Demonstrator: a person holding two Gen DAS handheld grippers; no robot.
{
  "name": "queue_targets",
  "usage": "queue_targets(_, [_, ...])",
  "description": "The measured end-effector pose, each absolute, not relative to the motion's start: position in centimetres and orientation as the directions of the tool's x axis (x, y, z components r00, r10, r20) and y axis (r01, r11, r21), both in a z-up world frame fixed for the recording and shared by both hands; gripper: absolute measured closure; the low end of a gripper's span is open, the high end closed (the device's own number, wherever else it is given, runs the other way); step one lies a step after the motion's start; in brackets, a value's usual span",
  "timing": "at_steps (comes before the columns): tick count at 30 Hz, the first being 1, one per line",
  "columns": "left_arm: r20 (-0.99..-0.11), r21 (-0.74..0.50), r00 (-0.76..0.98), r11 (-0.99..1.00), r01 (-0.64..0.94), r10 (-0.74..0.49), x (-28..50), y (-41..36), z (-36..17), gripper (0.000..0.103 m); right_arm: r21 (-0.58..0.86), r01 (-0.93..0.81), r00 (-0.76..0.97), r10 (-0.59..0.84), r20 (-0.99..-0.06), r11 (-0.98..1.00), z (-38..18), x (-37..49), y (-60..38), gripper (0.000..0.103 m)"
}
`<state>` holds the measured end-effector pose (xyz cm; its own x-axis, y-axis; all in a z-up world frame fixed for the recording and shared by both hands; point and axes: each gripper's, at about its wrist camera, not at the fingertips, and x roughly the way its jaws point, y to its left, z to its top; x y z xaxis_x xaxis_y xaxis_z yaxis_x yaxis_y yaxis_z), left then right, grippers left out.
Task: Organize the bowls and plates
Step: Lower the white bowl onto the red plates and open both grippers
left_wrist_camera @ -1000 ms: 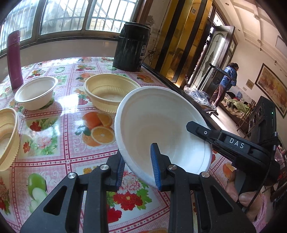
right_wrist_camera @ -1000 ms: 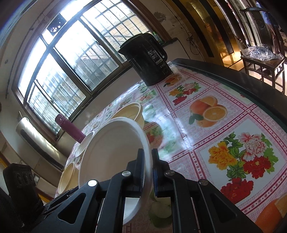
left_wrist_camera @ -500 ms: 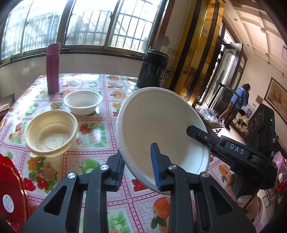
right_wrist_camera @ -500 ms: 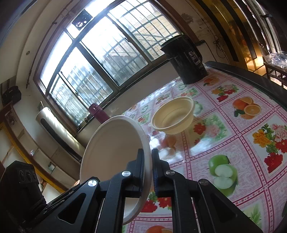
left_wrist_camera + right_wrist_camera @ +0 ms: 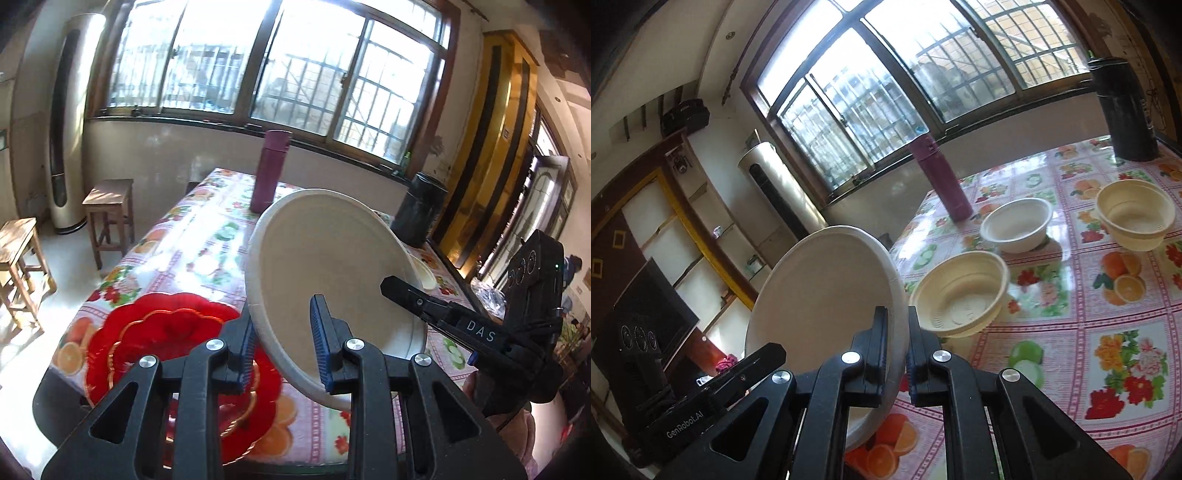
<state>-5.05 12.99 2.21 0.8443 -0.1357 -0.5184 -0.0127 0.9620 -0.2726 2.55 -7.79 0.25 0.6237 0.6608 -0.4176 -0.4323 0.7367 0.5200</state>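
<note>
A white plate (image 5: 332,273) hangs tilted above the table, gripped on two sides. My left gripper (image 5: 283,350) is shut on its near rim, blue pads on either face. My right gripper (image 5: 897,338) is shut on the plate's (image 5: 827,295) other edge; its black finger (image 5: 410,295) reaches over the plate in the left wrist view. Below and left of the plate lies a stack of red scalloped plates (image 5: 159,332). Two cream bowls (image 5: 960,295) (image 5: 1130,218) and a white bowl (image 5: 1015,225) stand on the floral tablecloth (image 5: 1108,332).
A purple bottle (image 5: 271,173) and a black kettle (image 5: 417,210) stand near the window end of the table. Two wooden stools (image 5: 110,206) (image 5: 18,251) sit on the floor left of the table. A person's hand (image 5: 517,435) holds the right gripper.
Both grippers have carried the white plate across the table and a little upward. The bowls have left the left wrist view and the red plates have come in beneath.
</note>
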Motion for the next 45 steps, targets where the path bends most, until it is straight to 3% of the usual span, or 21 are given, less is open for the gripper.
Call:
queue_targets(9, [-0.576,-0.275,0.817,0.949,-0.153,-0.035,-6.4,19.0,-0.5,0.078,0.490,-0.536,0.499,0.726,-0.473,0.688,-1.6,2.7,1.7,0.094])
queue_targets(19, [-0.654,-0.282,0.755,0.937,-0.206,-0.031,-6.0,20.8,-4.7,0.078,0.466,-0.521,0.439,0.692,-0.573,0.715,-6.2,2.5,4.0,0.093])
queue_targets(30, [-0.737,-0.158,0.671,0.944,-0.290,0.083,-5.6,19.8,-6.9,0.078,0.320,-0.548,0.472,0.602,-0.644,0.772,-8.2,1.6,5.7,0.089])
queue_targets(31, [-0.738,-0.147,0.668,0.944,-0.295,0.094,-5.6,19.8,-6.8,0.076,0.297,-0.555,0.481,0.591,-0.648,0.777,-8.3,1.4,5.9,0.089])
queue_targets(32, [-0.737,-0.136,0.667,0.945,-0.299,0.106,-5.6,19.8,-6.7,0.069,0.271,-0.559,0.495,0.578,-0.649,0.784,-8.3,1.1,6.0,0.088])
queue_targets(33, [-0.732,-0.127,0.671,0.945,-0.302,0.116,-5.6,19.8,-6.5,0.063,0.250,-0.560,0.509,0.566,-0.648,0.790,-8.3,0.9,6.0,0.078])
queue_targets(34, [-0.724,-0.121,0.678,0.945,-0.305,0.126,-5.7,19.8,-6.2,0.049,0.237,-0.562,0.516,0.560,-0.649,0.792,-8.2,0.7,6.0,0.059])
queue_targets(35, [-0.713,-0.111,0.686,0.943,-0.314,0.145,-6.0,19.9,-5.9,0.039,0.235,-0.566,0.516,0.562,-0.647,0.790,-8.1,0.5,5.9,0.050])
queue_targets(36, [-0.699,-0.096,0.695,0.941,-0.325,0.169,-6.2,19.8,-5.5,0.036,0.237,-0.568,0.519,0.567,-0.639,0.788,-7.9,0.4,5.6,0.042])
queue_targets(41, [-0.621,-0.022,0.738,0.935,-0.353,0.264,-6.8,18.9,-3.6,0.022,0.253,-0.586,0.555,0.609,-0.566,0.770,-6.3,-0.1,3.4,0.031])
queue_targets(43, [-0.600,-0.017,0.754,0.938,-0.348,0.269,-6.9,18.3,-2.9,0.020,0.288,-0.574,0.575,0.628,-0.525,0.767,-5.6,0.2,1.6,0.021])
queue_targets(45, [-0.589,-0.006,0.760,0.939,-0.344,0.275,-6.6,17.5,-2.4,0.018,0.318,-0.560,0.591,0.638,-0.493,0.765,-5.0,0.6,-0.1,0.020])
